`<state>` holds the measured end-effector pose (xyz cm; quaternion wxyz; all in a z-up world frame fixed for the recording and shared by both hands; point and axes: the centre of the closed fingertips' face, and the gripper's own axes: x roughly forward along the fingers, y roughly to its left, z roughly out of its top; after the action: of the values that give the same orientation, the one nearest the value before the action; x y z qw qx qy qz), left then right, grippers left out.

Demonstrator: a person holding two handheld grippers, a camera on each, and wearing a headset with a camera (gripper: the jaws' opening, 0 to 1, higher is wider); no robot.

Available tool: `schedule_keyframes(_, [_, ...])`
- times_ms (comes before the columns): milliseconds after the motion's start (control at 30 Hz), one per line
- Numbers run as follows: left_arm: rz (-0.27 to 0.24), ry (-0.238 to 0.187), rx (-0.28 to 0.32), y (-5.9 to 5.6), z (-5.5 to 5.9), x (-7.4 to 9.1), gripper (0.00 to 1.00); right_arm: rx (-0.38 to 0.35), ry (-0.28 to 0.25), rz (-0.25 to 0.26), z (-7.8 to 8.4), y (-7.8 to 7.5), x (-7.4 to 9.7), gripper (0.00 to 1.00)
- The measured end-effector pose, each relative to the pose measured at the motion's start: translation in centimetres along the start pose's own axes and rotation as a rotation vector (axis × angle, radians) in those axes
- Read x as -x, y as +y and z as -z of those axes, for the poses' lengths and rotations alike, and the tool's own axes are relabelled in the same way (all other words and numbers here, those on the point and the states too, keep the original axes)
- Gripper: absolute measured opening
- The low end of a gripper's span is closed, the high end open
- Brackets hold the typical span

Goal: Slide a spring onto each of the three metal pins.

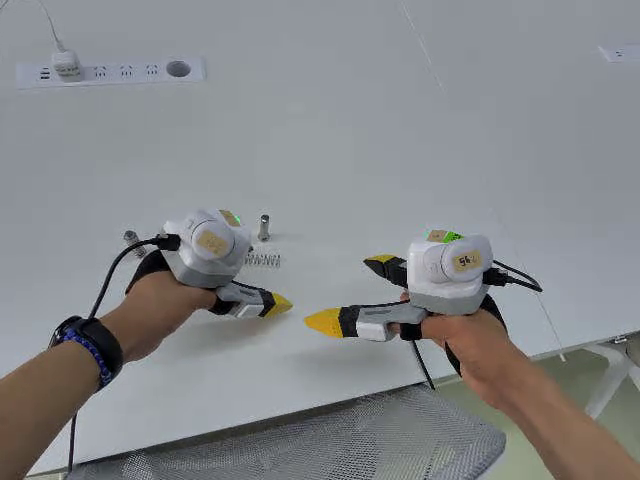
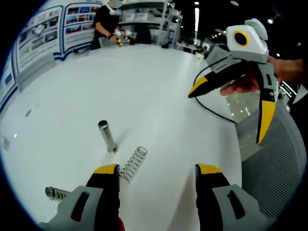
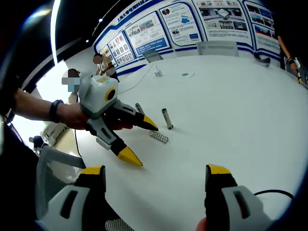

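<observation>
A loose spring [image 1: 262, 260] lies flat on the white table [image 1: 400, 150], just below a bare upright metal pin [image 1: 264, 227]. Further left, another pin [image 1: 132, 240] seems to carry a spring. My left gripper [image 1: 255, 270] is open, and its jaws straddle the loose spring [image 2: 132, 163] without touching it; the bare pin [image 2: 107, 137] stands just beyond. My right gripper [image 1: 350, 292] hovers open and empty to the right, pointing toward the left one. From the right gripper view, the spring [image 3: 159, 137] and the pin [image 3: 167, 119] lie beside the left gripper [image 3: 144, 144].
A white power strip [image 1: 110, 72] with a plug sits at the far left of the table. The table's near edge runs close under both hands, with a grey mesh chair [image 1: 350, 440] below it. A black cable [image 1: 105, 290] trails from the left gripper.
</observation>
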<state>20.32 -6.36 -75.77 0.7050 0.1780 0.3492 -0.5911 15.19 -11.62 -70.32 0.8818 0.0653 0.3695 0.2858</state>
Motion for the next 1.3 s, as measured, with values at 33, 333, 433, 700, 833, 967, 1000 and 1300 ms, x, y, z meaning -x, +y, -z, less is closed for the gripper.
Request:
schedule_keyframes(33, [0.002, 0.0, -0.001, -0.1, 0.0, 0.0, 0.64, 0.001, 0.002, -0.002, 0.0, 0.0, -0.1, 0.86])
schedule_keyframes(333, [0.001, 0.019, -0.026, -0.8, 0.8, 0.4, 0.55, -0.004, 0.004, -0.003, 0.1, 0.2, -0.3, 0.86])
schedule_keyframes(433, [-0.02, 0.021, -0.029, -0.4, 0.9, 0.4, 0.5, -0.004, 0.004, -0.004, 0.1, 0.2, -0.2, 0.86])
schedule_keyframes(700, [-0.111, 0.014, -0.009, 1.6, 1.2, 0.2, 0.27, 0.004, 0.005, -0.003, 0.0, 0.2, -0.1, 0.86])
schedule_keyframes(833, [-0.12, 0.018, -0.078, 1.6, 1.0, 0.0, 0.24, 0.004, 0.008, -0.008, 0.0, 0.3, -0.1, 0.86])
schedule_keyframes(967, [-0.133, 0.017, -0.097, 1.6, 0.9, -0.2, 0.19, 0.004, 0.013, -0.012, 0.2, 0.6, -0.3, 0.86])
schedule_keyframes(1000, [-0.142, 0.014, -0.108, 1.6, 0.9, -0.4, 0.17, 0.004, 0.014, -0.014, 0.2, 0.7, -0.4, 0.86])
schedule_keyframes(1300, [-0.154, 0.041, -0.075, 1.2, 1.7, 0.1, 0.1, 0.006, -0.006, -0.025, -0.2, 1.1, -0.4, 0.86])
